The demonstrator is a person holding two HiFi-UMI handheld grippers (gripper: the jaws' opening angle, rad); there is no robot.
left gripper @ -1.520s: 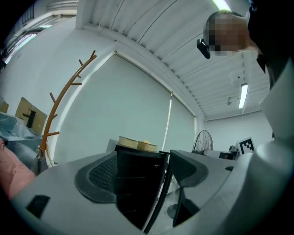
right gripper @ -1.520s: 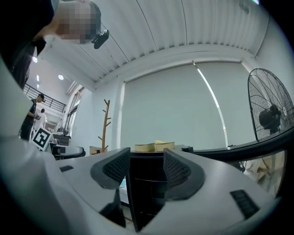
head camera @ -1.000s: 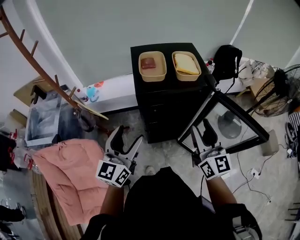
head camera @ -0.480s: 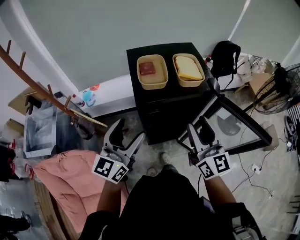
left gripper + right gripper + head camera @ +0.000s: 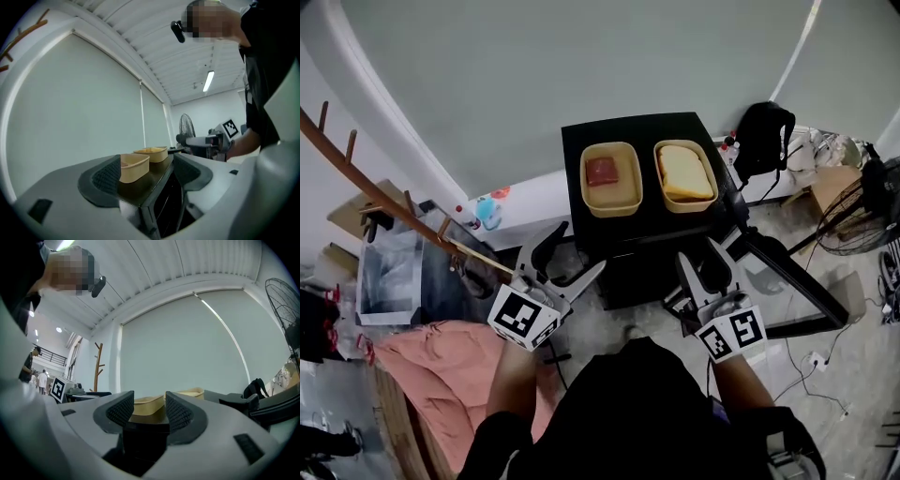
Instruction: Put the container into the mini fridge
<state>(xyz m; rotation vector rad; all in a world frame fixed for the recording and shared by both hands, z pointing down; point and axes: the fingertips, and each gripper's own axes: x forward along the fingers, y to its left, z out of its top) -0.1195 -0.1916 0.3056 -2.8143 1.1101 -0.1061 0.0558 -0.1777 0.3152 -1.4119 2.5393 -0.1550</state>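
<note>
I'm holding L gripper (image 5: 574, 251) & R gripper (image 5: 701, 261) low-center, facing fridge (image 5: 642, 223).
Both jaws are standing spread, pinching nothing; left container (image 5: 611, 178) & right container (image 5: 685, 173) are sitting atop fridge.

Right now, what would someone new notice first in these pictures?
On the black mini fridge, the left container, tan with something red inside, sits beside the right container, which holds something yellow. Nearer the person, the left gripper and right gripper are both open and empty. A pink cloth lies at lower left in the head view.
</note>
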